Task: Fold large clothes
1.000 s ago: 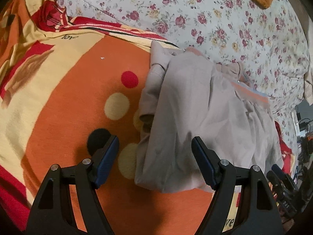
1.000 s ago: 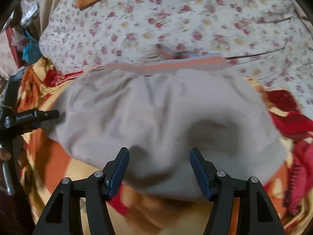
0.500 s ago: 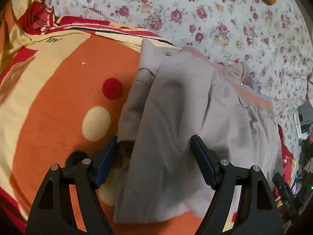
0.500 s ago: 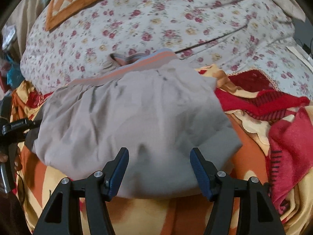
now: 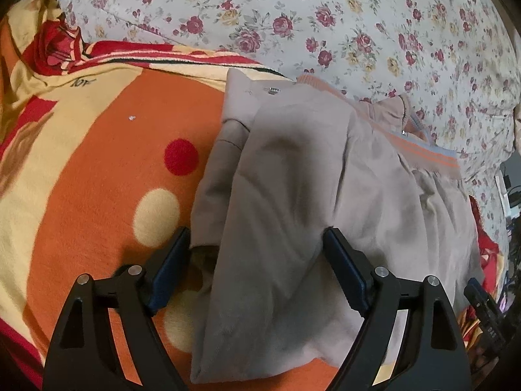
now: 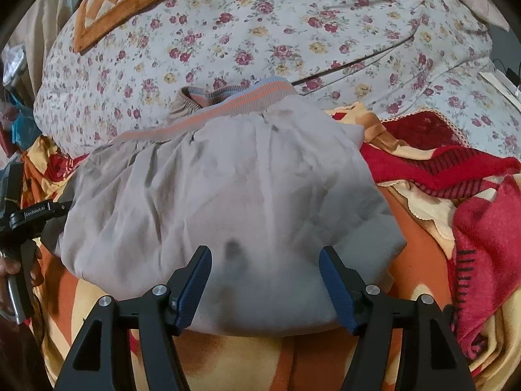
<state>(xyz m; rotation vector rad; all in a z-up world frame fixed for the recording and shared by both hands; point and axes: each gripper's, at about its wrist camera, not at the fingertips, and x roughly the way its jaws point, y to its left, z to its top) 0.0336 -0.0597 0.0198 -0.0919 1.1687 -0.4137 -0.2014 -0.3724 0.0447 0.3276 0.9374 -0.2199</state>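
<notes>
Grippers hover over the garment's near edge, one toward each end, seemingly placed to pinch it for another fold. The left gripper (image 5: 255, 260) stands apart, having just been widening, with cloth under the gap but unpressed; the right gripper (image 6: 265, 282) is likewise apart and empty. The garment (image 6: 228, 195) lies just ahead on the blanket (image 5: 81, 179): grey-beige, part folded, wrinkled, its orange-striped ribbed band (image 6: 241, 97) at the far edge.

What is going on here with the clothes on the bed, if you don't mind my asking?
A person is folding a beige garment with a striped ribbed band on an orange blanket. The left tool and the right tool both stand open over its near edge; the left's jaws have just been opening, gripping nothing.
</notes>
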